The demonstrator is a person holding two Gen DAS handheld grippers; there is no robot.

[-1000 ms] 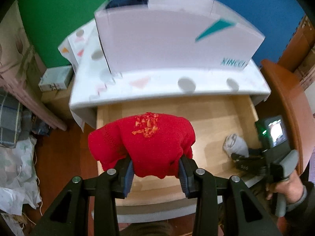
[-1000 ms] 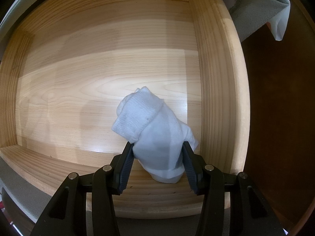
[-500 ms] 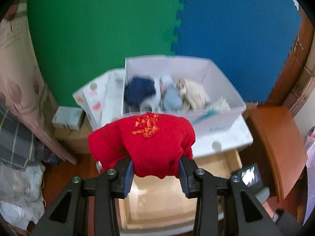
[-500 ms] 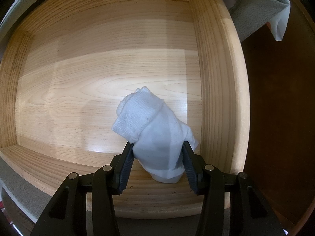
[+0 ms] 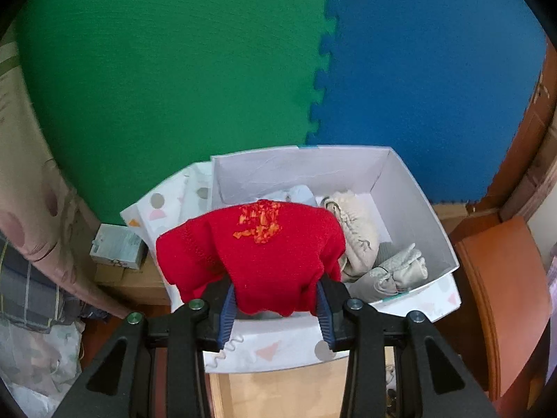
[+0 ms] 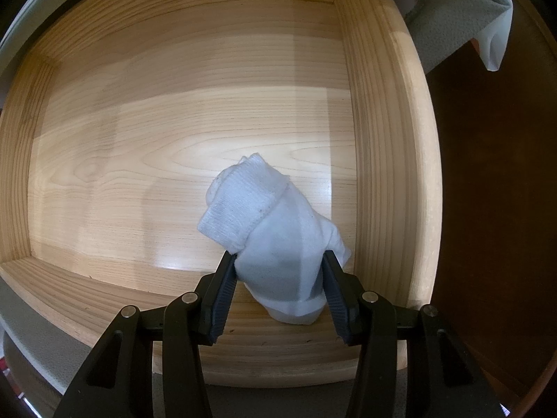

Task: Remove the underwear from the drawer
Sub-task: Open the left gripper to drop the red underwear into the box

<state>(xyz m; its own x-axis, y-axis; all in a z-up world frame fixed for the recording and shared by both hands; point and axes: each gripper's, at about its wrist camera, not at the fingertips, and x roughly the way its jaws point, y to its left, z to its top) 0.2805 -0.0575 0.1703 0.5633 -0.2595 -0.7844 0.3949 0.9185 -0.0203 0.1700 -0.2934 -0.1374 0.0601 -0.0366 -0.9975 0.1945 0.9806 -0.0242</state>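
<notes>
Left tool (image 5: 276, 308) pinches a red garment (image 5: 257, 250) above the white box (image 5: 417, 202); right tool (image 6: 280, 294) pinches the white garment (image 6: 275, 230), the last visible in the drawer (image 6: 383, 139), not yet lifted out.

A bundle (image 5: 257, 250) is held between the jaws of the left gripper (image 5: 275, 308), above the near wall of a box (image 5: 410, 188). In the box, folded garments (image 5: 358, 230) are piled to the right of the bundle. The box is set on a cloth (image 5: 264, 351), with the drawer (image 5: 278, 393) below and in front of it. In the drawer (image 6: 174, 111), a sock (image 6: 271, 230) is clamped by the right gripper (image 6: 278, 291) near the right wall, close to the front.
</notes>
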